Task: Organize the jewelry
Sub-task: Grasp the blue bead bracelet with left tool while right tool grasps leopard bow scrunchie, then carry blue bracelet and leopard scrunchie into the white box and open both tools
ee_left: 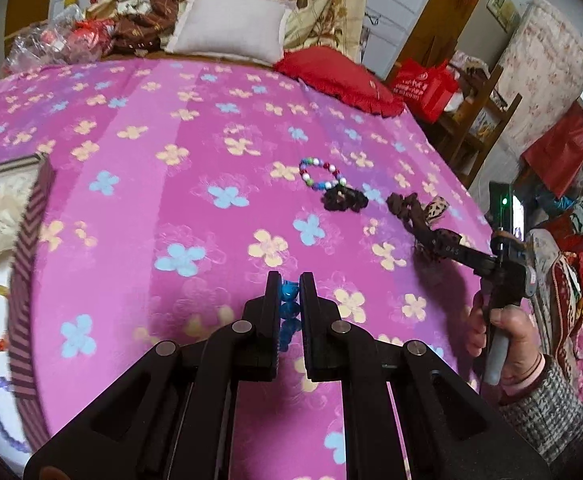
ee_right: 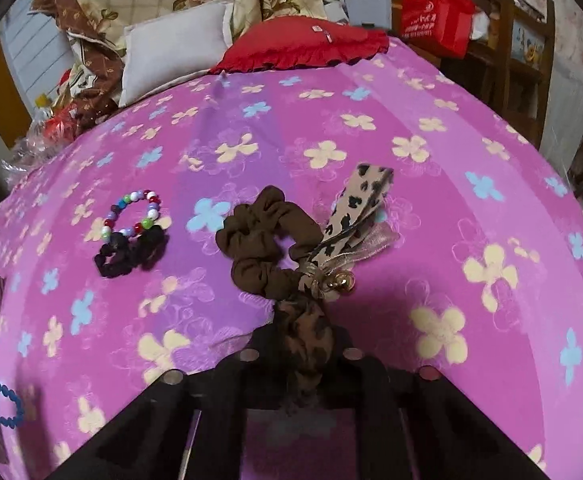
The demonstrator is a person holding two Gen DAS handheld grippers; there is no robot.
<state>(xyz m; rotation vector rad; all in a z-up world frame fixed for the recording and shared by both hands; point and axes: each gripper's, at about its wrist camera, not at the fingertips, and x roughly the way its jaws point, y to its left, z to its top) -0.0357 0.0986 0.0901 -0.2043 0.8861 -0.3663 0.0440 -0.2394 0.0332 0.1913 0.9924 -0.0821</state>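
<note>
Pink flowered bedsheet (ee_left: 195,128) served as the sorting ground, where the left gripper (ee_left: 290,292) pinched a blue beaded bracelet (ee_left: 289,300) and the right gripper (ee_right: 303,344) clamped a brown scrunchie (ee_right: 259,240), both apparently bound for the striped box (ee_left: 27,248) alongside.

Bead bracelet (ee_right: 133,213) touching small scrunchie (ee_right: 131,254), left of big scrunchie (ee_right: 259,240), on bedspread (ee_right: 371,208)
</note>
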